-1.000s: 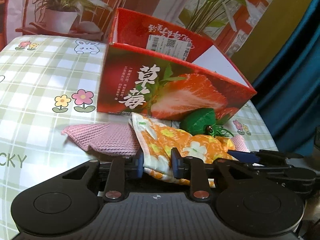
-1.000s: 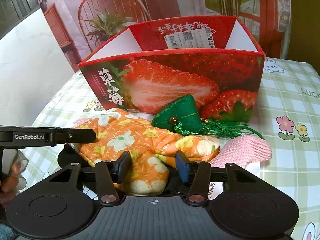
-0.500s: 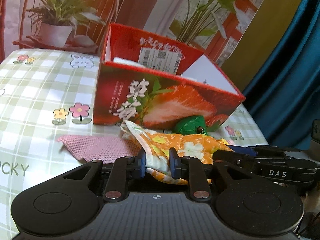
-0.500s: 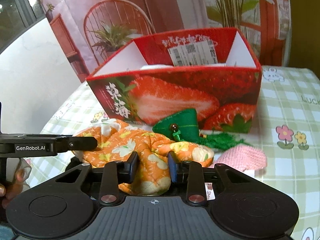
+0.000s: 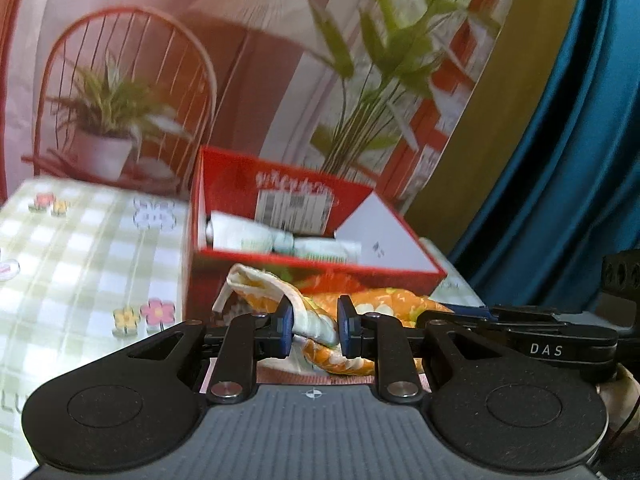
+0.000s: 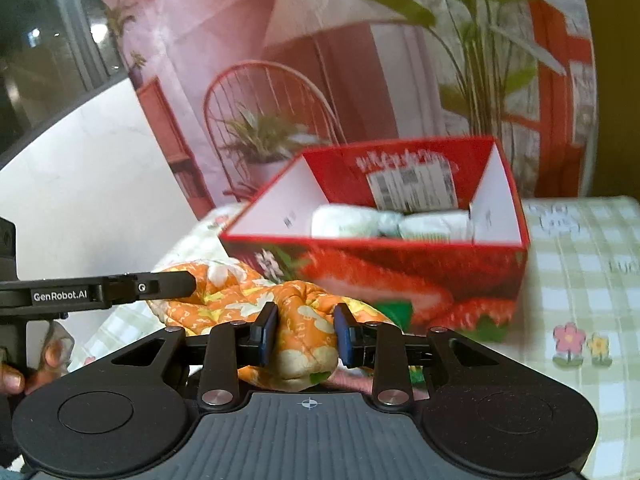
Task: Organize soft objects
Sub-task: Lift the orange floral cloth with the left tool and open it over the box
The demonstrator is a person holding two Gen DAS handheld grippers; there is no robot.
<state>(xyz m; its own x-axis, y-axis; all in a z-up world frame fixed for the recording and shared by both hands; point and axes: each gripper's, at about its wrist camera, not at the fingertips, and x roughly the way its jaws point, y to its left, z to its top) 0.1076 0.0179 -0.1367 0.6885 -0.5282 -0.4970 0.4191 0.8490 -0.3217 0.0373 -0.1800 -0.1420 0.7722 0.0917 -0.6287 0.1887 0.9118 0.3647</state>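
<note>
The left gripper (image 5: pixel 313 326) and right gripper (image 6: pixel 305 334) each clench an end of the orange floral cloth (image 6: pixel 296 320), sharing its slack bulk. It hangs before the strawberry box (image 6: pixel 400 272) at twelve o'clock, probably bound there beside blurred white bundles (image 6: pixel 392 222).

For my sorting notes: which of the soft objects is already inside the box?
The white rolled bundle, lying inside the strawberry box; the orange floral cloth is outside, gripped by both claws.

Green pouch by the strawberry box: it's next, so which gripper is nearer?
Right. The green pouch sits just beyond the right gripper, which clamps the orange cloth; the left gripper holds the cloth's other end, farther off.
</note>
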